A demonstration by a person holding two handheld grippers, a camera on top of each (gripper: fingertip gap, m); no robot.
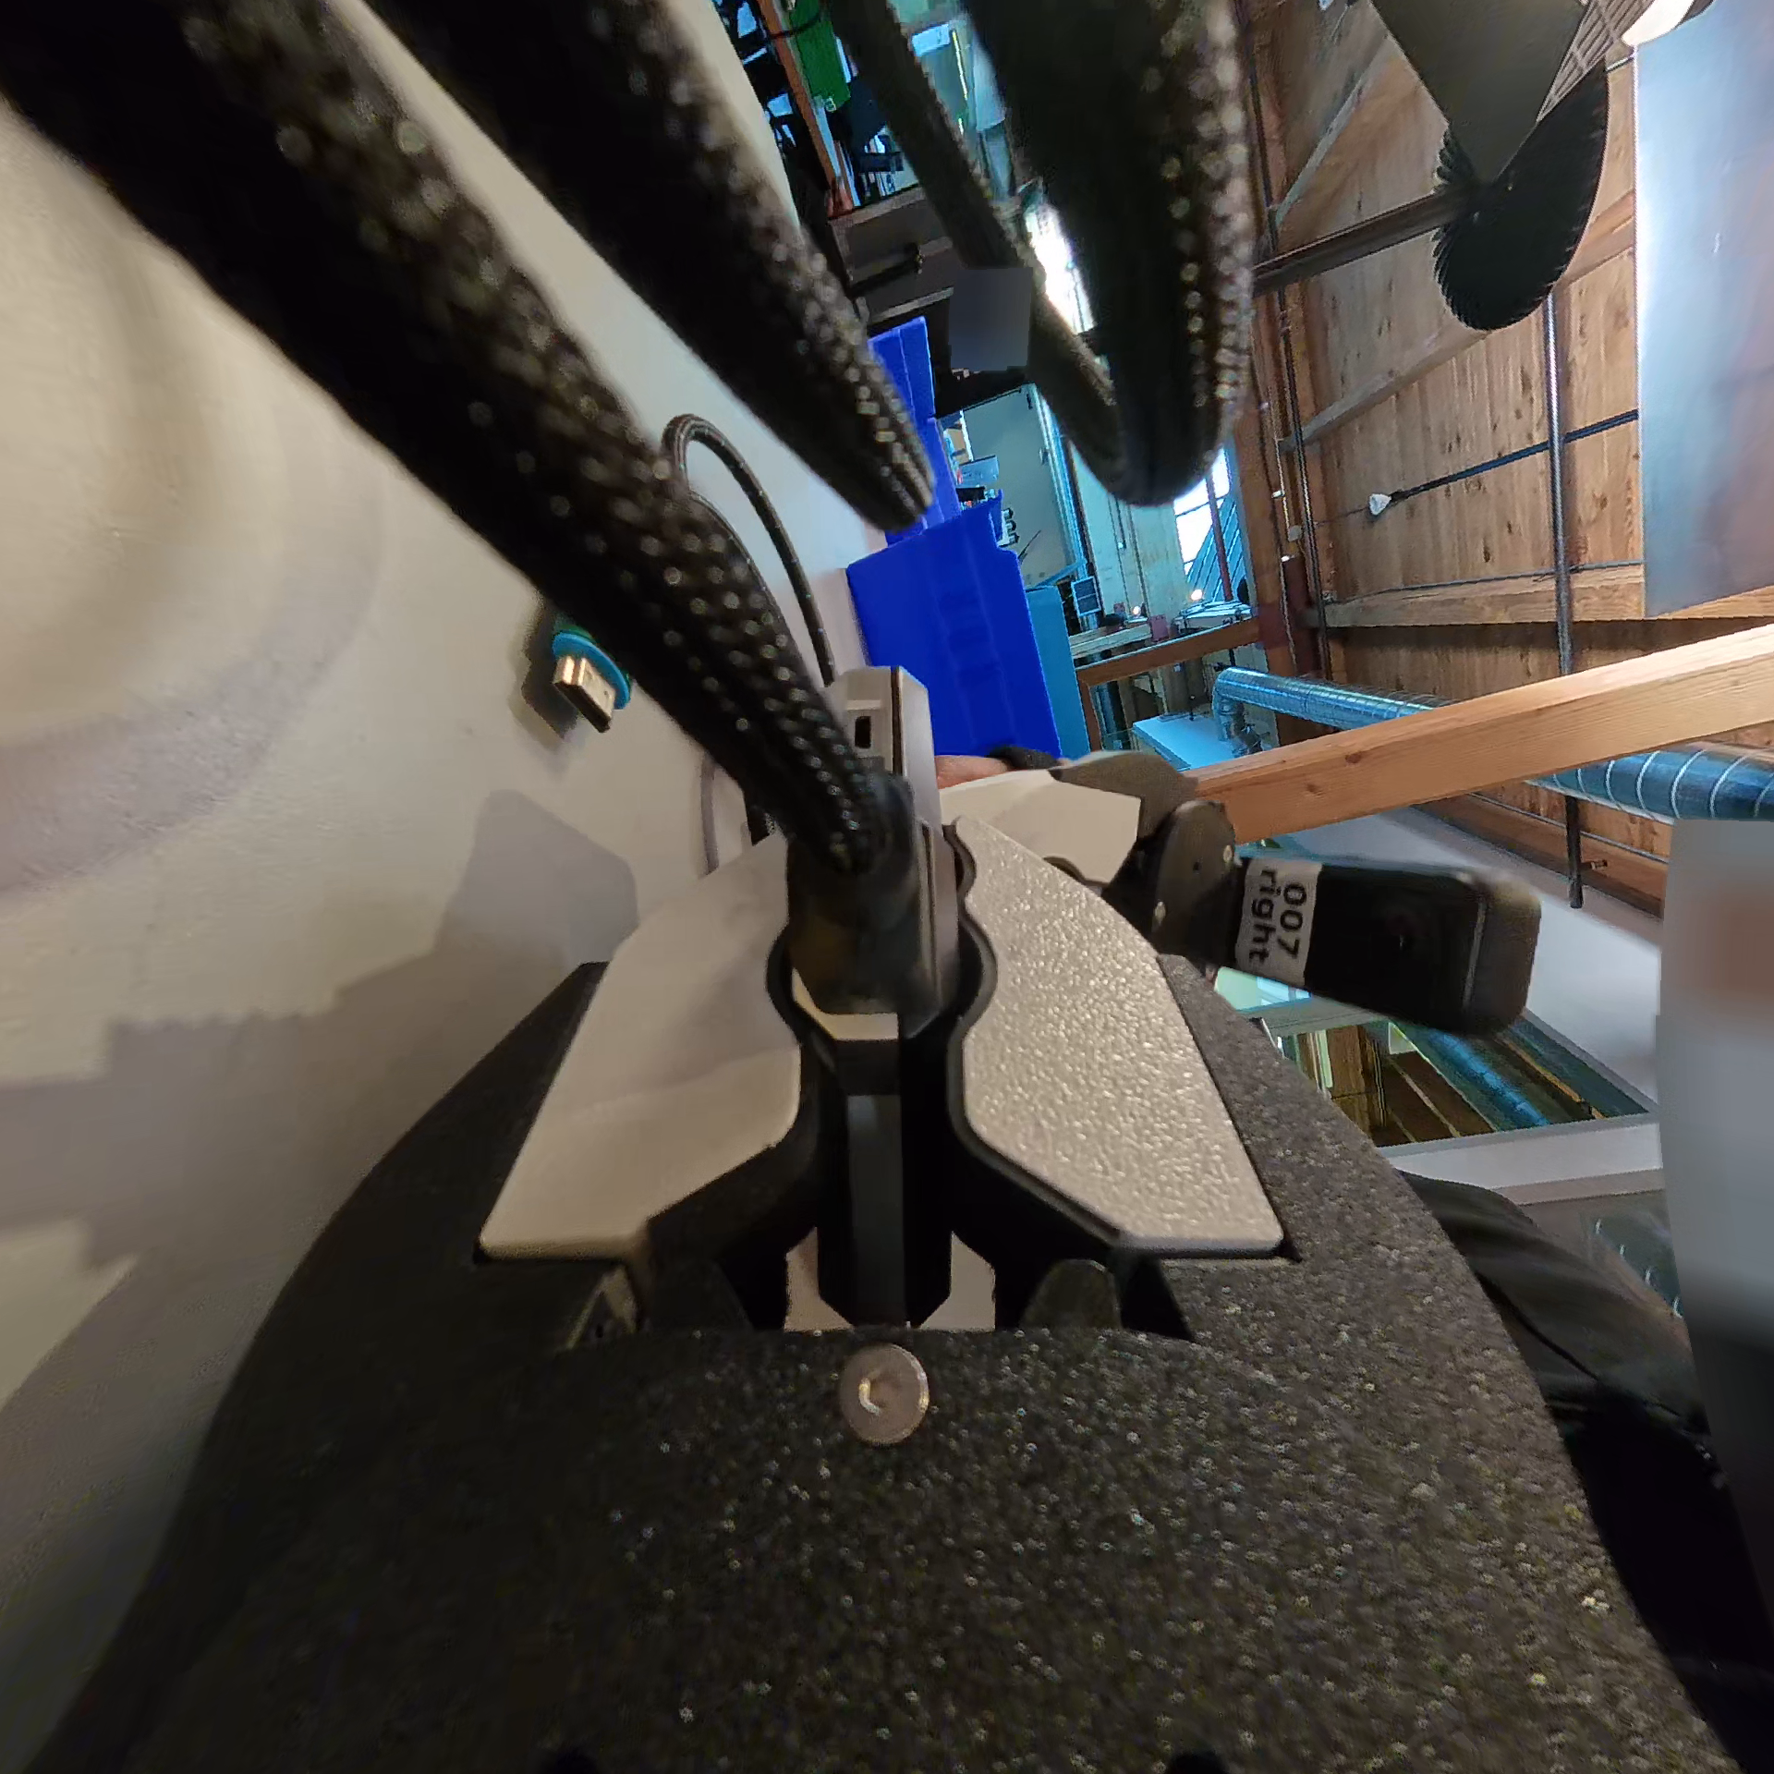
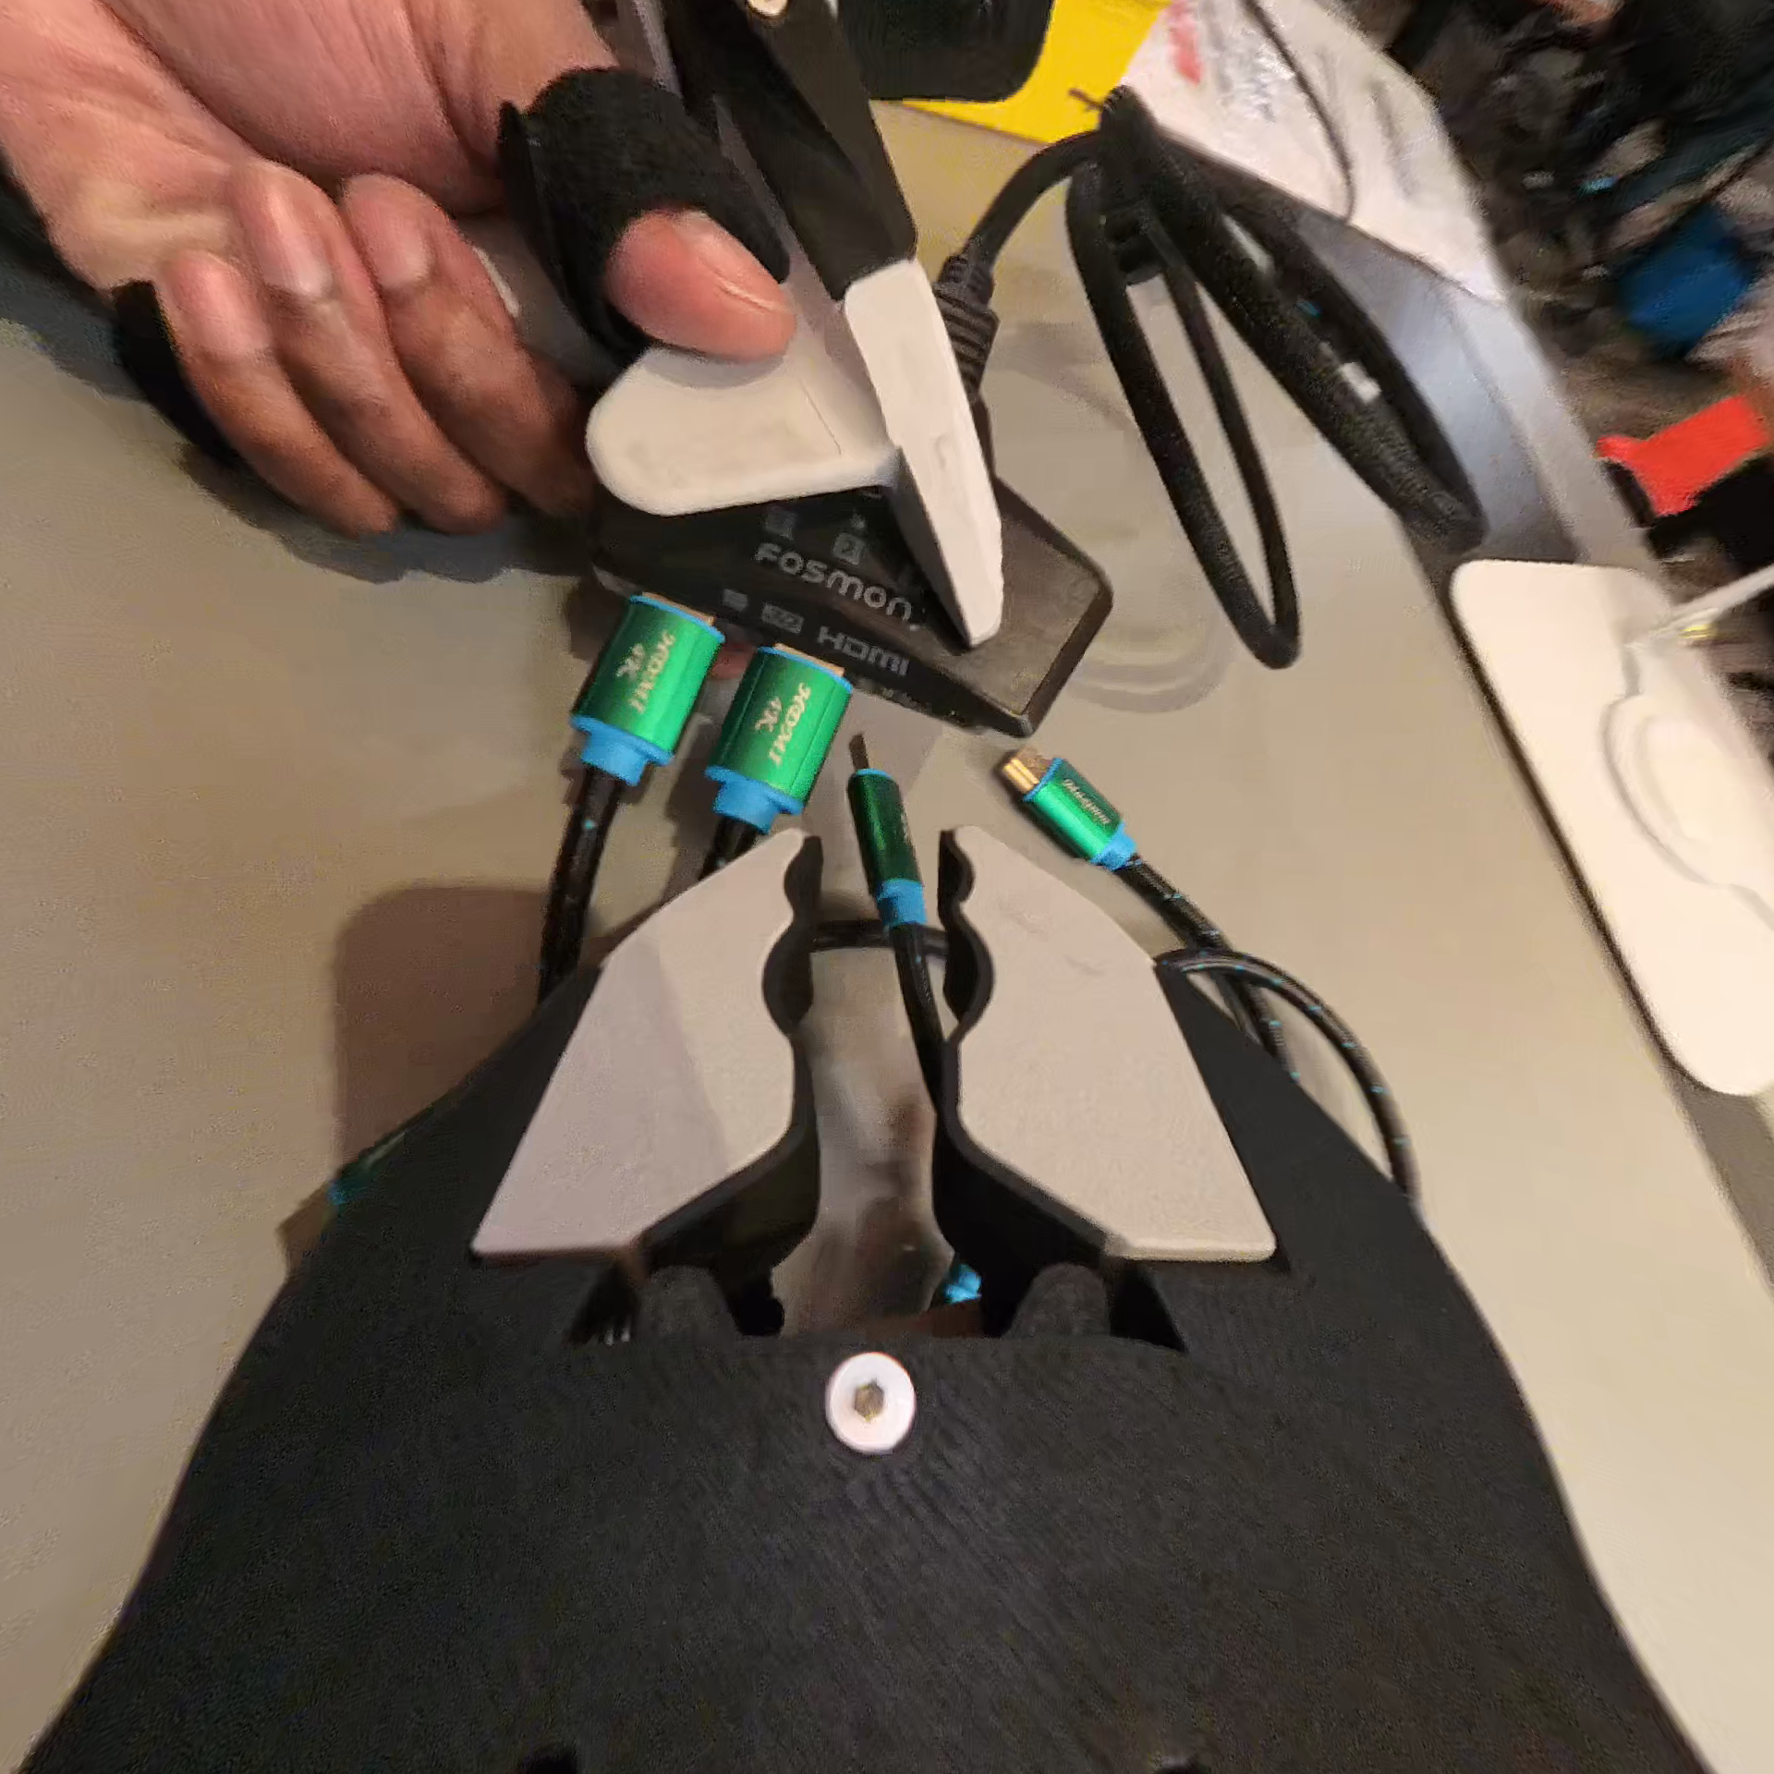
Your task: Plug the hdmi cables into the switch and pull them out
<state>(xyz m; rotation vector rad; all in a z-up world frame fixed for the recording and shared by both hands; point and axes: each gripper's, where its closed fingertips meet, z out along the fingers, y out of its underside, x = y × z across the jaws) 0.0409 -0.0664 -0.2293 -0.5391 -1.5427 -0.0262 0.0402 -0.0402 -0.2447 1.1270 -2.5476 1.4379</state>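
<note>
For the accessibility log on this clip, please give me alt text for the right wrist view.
The open right gripper hovers with its jaws either side of an unplugged green metal HDMI plug aimed at the flat black HDMI switch, which the left gripper clamps on the grey table. Two green plugs already sit in the switch; a fourth lies loose on the right.

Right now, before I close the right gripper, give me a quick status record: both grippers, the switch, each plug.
left gripper: shut on the switch
right gripper: open, fingertips either side of the third plug
plugged in: first plug, second plug, side by side
third plug: unplugged, tip short of the switch
fourth plug: loose on the table, to the right
</note>
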